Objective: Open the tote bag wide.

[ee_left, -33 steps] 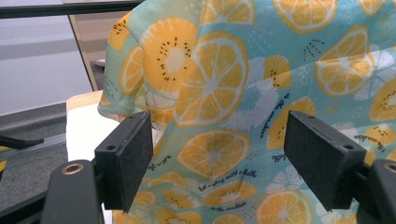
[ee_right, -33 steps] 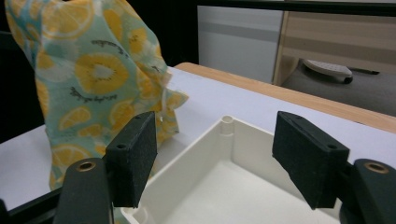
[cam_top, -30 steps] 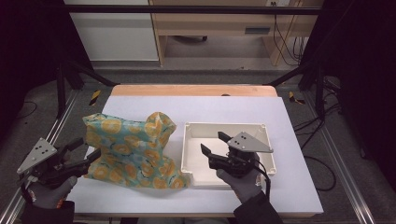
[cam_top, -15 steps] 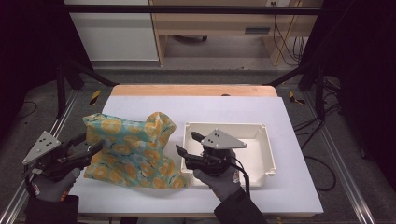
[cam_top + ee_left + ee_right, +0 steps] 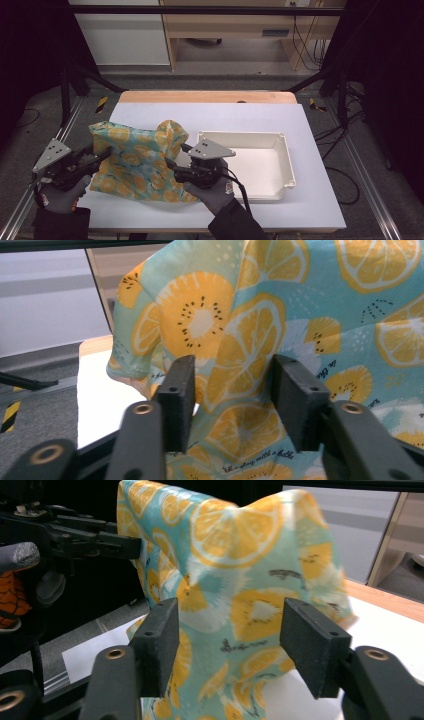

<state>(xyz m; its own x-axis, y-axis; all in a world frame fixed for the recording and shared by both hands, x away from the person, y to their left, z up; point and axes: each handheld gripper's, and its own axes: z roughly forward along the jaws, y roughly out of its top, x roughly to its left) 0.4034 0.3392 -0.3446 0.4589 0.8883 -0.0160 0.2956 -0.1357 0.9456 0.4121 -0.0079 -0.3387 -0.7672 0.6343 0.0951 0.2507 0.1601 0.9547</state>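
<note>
While both tongs [image 5: 102, 155] [image 5: 175, 156] close around the fruit-print cloth [image 5: 135, 160], neither yet pinches it

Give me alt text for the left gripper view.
A crumpled teal cloth printed with orange slices hangs right ahead of the open left tool, a fold lying between its black jaws without being pinched. The white table shows at left.

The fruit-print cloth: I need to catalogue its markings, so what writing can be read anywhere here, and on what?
"...with a little": cursive script on the fruit-print cloth, its first word unclear.
Other script patches on the cloth: too small or blurred to read.
White tray, table: no writing.
</note>
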